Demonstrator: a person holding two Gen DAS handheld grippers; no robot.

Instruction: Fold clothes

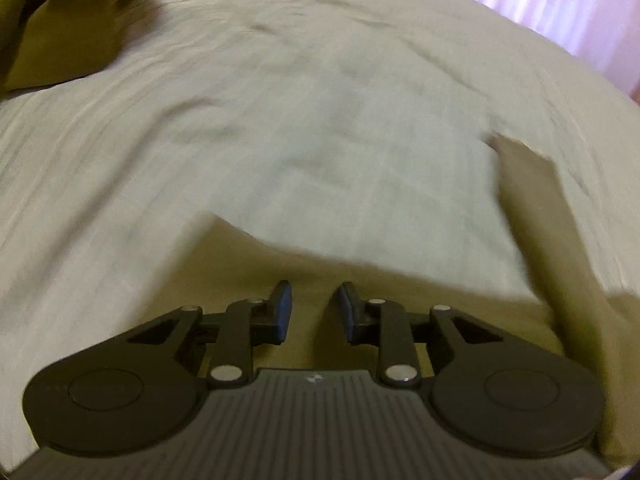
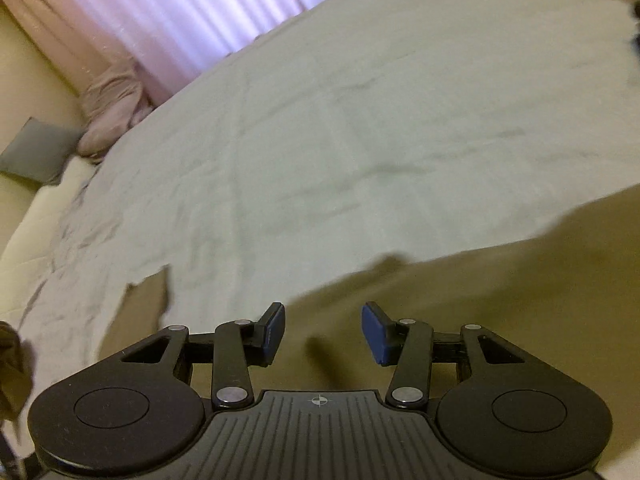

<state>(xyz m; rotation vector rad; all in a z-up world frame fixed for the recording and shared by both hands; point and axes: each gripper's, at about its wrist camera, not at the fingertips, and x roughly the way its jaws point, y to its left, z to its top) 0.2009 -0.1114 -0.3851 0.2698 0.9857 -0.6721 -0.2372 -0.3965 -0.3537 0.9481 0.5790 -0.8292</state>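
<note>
A pale bedsheet (image 1: 280, 100) fills both views, with pink curtains (image 2: 180, 12) behind. We see the olive garment (image 2: 480, 300) lying directly under and ahead of both tools, and a strip (image 1: 532, 200) trailing to the right of the left gripper (image 1: 313, 304). The left gripper has its jaws apart and empty; the right gripper (image 2: 323, 330) is wider apart, also empty. Both frames are blurred. Risk, in our judgement: closing down now could pinch the sheet along with the garment, or catch one layer only and skew the fold.

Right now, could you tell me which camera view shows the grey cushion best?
The right wrist view: the grey cushion sits at its left edge, beside the bunched pink curtain. The left wrist view shows only a strip of curtain, and no cushion at all.
</note>
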